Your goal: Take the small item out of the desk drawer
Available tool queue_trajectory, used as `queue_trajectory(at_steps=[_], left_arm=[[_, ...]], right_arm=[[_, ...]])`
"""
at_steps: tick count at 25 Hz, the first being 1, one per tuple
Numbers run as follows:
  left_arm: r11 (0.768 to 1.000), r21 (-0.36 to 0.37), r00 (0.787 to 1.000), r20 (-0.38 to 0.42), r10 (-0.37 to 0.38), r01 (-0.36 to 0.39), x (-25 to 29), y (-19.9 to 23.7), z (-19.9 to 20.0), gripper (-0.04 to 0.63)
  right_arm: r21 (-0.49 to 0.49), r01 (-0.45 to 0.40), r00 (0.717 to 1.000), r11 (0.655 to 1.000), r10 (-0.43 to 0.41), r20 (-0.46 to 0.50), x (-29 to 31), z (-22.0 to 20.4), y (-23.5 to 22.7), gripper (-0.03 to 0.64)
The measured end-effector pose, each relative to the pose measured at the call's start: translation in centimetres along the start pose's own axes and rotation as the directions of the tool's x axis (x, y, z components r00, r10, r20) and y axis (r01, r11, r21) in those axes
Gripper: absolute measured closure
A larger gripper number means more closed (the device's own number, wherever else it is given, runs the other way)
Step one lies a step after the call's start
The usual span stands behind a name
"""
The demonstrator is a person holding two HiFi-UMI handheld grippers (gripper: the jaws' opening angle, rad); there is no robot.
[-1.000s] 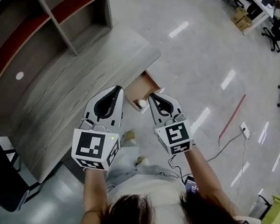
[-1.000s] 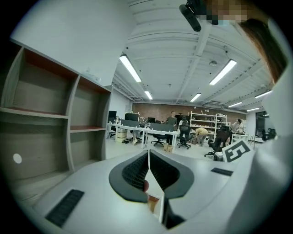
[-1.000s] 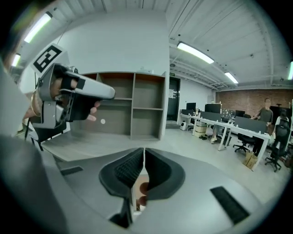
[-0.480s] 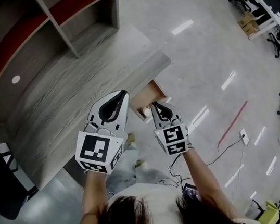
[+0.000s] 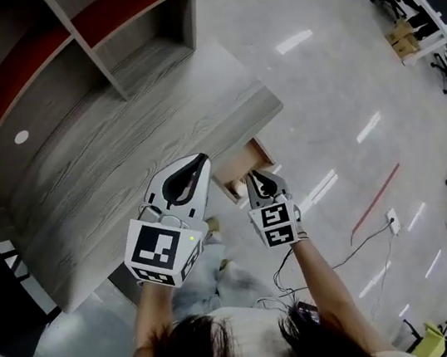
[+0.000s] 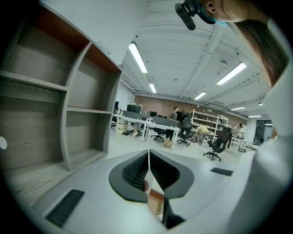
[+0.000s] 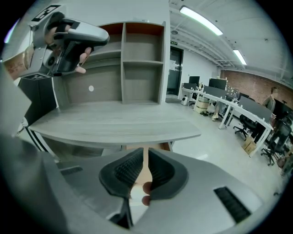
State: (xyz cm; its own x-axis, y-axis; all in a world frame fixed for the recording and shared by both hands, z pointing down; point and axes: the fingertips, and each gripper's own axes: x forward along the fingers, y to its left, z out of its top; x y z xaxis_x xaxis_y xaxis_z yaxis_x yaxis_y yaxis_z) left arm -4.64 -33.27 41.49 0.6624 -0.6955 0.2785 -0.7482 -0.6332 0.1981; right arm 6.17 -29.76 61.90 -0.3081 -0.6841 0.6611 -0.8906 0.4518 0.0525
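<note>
Your left tool (image 5: 202, 162) is closed and holds nothing: in the left gripper view its two dark pads meet along a thin line. Your right tool (image 5: 254, 175) is closed and empty too, its pads all but touching in the right gripper view.

In the head view both sit at the centre of the frame, side by side and apart. Each is on a forearm reaching up from the bottom edge. The left tool lies nearly level, overlapping the front edge of the desk (image 5: 120, 164), with its tip pointing to the upper right. The right tool tips down more steeply, with its tip over the open drawer (image 5: 236, 165).

That drawer juts out from under the desk's front edge, just right of the left tool's tip. You cannot see the small item, because the right tool covers most of the drawer's inside.

Right of the drawer the glossy floor (image 5: 334, 80) lies open as far as a cable (image 5: 359, 238) and a red strip (image 5: 374, 190). Office chairs stand well off along the right edge. A shelf unit (image 5: 124, 29) closes the desk's far side at the upper left.

You have two tools, one desk, one open drawer and one white disc (image 5: 22, 136) on the desk at the left.
</note>
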Motion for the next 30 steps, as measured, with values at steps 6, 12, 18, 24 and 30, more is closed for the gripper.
queue_trajectory(at_steps=[6,12,18,24,30], left_arm=[[1.000,-0.023,1.000,-0.020,-0.005,0.005,0.7,0.6,-1.5,0.572],[0.999,-0.044,0.999,-0.038,-0.014,0.012,1.4,1.3,-3.7,0.572],[0.998,-0.058,0.998,-0.063,-0.017,0.013,2.1,1.6,-5.6,0.572],[0.997,-0.067,0.997,-0.078,-0.027,0.021,2.9,1.8,-7.0,0.572],[0.997,-0.073,0.995,-0.093,-0.035,0.028,3.8,1.8,-8.3,0.572]], right_arm=[[0.004,-0.008,0.999,1.000,0.008,-0.042,2.0,-1.8,-0.1,0.586],[0.014,-0.016,0.996,1.000,0.017,-0.089,4.2,-3.6,0.2,0.586],[0.025,-0.027,0.989,0.999,0.030,-0.143,5.9,-5.9,0.5,0.586],[0.023,-0.047,0.976,0.999,0.050,-0.212,7.2,-8.2,0.9,0.555],[0.050,-0.063,0.965,0.997,0.074,-0.253,8.2,-10.2,1.1,0.534]])
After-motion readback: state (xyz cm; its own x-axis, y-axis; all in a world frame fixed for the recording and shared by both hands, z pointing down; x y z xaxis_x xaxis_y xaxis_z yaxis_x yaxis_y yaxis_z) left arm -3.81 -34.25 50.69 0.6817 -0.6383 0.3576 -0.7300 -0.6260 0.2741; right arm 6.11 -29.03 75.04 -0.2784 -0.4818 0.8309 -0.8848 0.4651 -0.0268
